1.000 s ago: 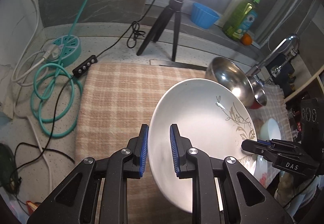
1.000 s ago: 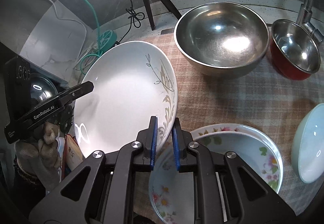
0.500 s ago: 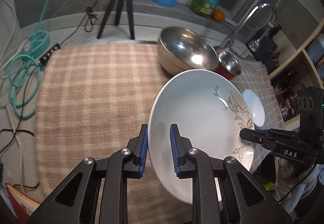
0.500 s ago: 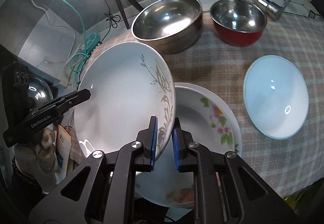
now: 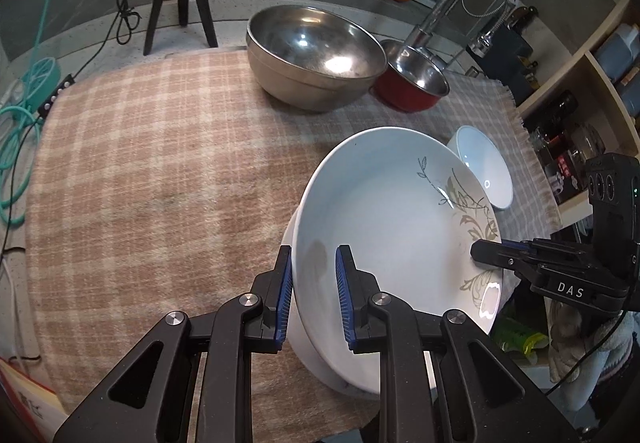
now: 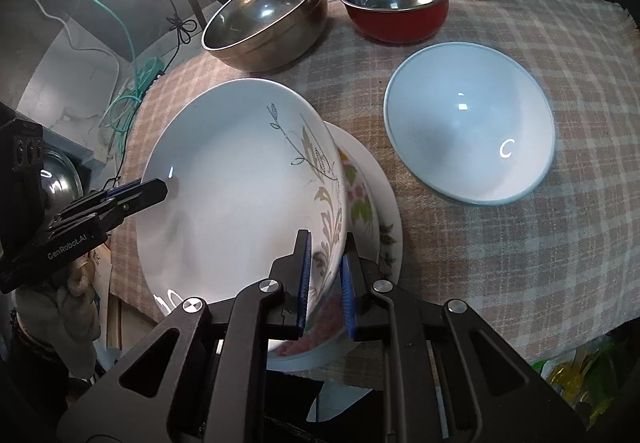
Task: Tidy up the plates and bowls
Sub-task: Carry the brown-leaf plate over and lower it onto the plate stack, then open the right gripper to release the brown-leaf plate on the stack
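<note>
White porcelain plate with a grey leaf motif (image 6: 240, 187), pinched at opposite rims by 2 hand-held grippers, now hangs tilted directly above a white floral-patterned plate (image 6: 380, 211) on the checked beige cloth (image 5: 140, 163). A second ago it was off to the side, over bare cloth near the teal cables; it has since been carried across, and the flowered plate has come in underneath it. That puts the stacking step close, judging by the overlap. The left gripper (image 5: 312, 295) is nearly closed on the near rim, and the right gripper (image 6: 325, 279) is clamped almost fully shut on the motif side. Being round, the plate has no long axis; its face looks up and leans, the motif edge raised toward the pale blue bowl (image 6: 468, 123). A large steel bowl (image 5: 312, 55) and a red-sided steel bowl (image 5: 412, 83) stand behind, well apart from the stack.
</note>
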Tool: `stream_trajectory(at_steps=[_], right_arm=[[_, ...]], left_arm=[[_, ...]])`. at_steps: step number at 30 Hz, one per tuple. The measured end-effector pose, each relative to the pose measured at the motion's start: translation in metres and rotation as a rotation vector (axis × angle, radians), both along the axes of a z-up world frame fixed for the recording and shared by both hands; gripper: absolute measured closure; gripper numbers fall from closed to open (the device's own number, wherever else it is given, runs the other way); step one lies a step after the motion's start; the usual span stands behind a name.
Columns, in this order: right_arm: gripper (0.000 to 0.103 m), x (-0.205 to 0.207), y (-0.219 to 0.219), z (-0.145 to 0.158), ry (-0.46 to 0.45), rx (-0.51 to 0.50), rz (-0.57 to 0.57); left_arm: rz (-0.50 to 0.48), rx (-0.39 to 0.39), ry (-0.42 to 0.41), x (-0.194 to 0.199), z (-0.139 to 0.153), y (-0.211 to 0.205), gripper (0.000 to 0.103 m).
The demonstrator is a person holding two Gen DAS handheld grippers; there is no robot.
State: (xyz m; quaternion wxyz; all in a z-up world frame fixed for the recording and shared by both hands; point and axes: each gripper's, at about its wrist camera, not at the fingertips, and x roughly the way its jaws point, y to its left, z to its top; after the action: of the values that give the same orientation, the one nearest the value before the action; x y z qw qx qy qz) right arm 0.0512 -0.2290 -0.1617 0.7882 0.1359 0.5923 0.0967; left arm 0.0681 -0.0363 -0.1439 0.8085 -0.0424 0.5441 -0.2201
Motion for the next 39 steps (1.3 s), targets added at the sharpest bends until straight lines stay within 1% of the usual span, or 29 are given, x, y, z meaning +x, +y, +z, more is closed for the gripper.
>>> stream_trajectory(at_steps=[10,22,28,33,36,39], right_arm=[[0.089,-0.008,-0.005,-0.007,0.018,-0.025,0.002],[0.088,-0.007,0.006,-0.006,0.009,-0.079,0.039],[0.085,-0.005,0.010,-0.006,0.009,-0.098,0.052],[0.066,-0.006,0.016,-0.004,0.001,-0.097,0.073],[0.064,-0.007,0.020,-0.003,-0.013,-0.128,0.089],[0.061,-0.007,0.020,-0.003,-0.017,-0.130,0.101]], left_arm=[[-0.041,0.049,0.011,-0.007,-0.007,-0.011,0.084],[-0.042,0.063,0.026,-0.010,-0.012,-0.011,0.084],[-0.045,0.068,0.028,-0.010,-0.012,-0.012,0.084],[-0.052,0.079,0.026,-0.011,-0.012,-0.014,0.084],[-0.049,0.081,0.024,-0.011,-0.013,-0.014,0.084],[-0.051,0.079,0.022,-0.011,-0.012,-0.014,0.084]])
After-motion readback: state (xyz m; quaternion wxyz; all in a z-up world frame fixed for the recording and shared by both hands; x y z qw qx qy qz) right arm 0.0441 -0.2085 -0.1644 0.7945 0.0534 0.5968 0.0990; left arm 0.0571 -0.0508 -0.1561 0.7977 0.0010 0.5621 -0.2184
